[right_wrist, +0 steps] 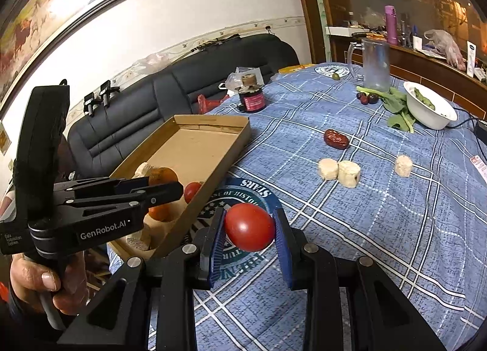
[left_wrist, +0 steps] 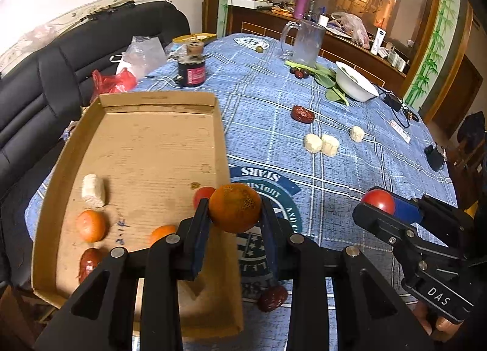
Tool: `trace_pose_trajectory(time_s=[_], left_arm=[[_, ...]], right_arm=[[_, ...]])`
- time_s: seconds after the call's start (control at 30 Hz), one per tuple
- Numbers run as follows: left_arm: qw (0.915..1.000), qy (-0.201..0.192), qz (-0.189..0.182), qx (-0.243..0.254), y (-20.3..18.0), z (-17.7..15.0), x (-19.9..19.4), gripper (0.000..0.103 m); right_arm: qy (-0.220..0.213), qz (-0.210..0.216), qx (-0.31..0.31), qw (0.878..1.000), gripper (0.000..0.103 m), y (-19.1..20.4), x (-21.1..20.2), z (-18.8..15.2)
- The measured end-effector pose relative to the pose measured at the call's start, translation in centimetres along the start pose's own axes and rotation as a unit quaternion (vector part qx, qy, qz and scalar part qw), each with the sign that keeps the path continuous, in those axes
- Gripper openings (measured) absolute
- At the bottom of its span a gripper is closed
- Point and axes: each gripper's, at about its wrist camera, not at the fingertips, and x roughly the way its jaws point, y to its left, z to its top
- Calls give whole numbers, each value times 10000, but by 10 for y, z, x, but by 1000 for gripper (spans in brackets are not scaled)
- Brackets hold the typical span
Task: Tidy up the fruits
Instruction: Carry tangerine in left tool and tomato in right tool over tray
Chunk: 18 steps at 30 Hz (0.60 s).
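Observation:
My left gripper (left_wrist: pixel 235 211) is shut on an orange tangerine (left_wrist: pixel 234 198), held above the right wall of a shallow cardboard tray (left_wrist: pixel 152 138). In the tray lie a corn piece (left_wrist: pixel 92 191), two tangerines (left_wrist: pixel 90 226), a small tomato (left_wrist: pixel 203 194) and a red date (left_wrist: pixel 88 262). My right gripper (right_wrist: pixel 249 224) is shut on a red tomato (right_wrist: pixel 249 229) over the blue checked tablecloth, just right of the tray (right_wrist: pixel 194 150). The right wrist view shows the left gripper (right_wrist: pixel 164 183) from the side, over the tray, in a person's hand (right_wrist: pixel 45 284).
On the cloth lie a red date (left_wrist: pixel 302 114), three corn pieces (left_wrist: pixel 313 143) and another date (left_wrist: pixel 272 297) near the front. Farther back stand a white bowl (left_wrist: pixel 356 84), greens, a glass mug (left_wrist: pixel 306 43) and a dark jar (left_wrist: pixel 192 72). A black sofa (left_wrist: pixel 45 77) borders the left.

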Motion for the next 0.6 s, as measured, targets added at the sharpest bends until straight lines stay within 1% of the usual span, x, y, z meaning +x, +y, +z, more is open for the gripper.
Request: trace_pose_trajectory(time_s=[0.27,0.6], left_arm=[[9998,-75,147,-101,15,-4,-5,29],[9994,-101,236,-211,29,-9,-8,29]], right_arm=[[49,24,-108,9999,31,12,3,0],[115,63,-218,9997,31,23,8,-1]])
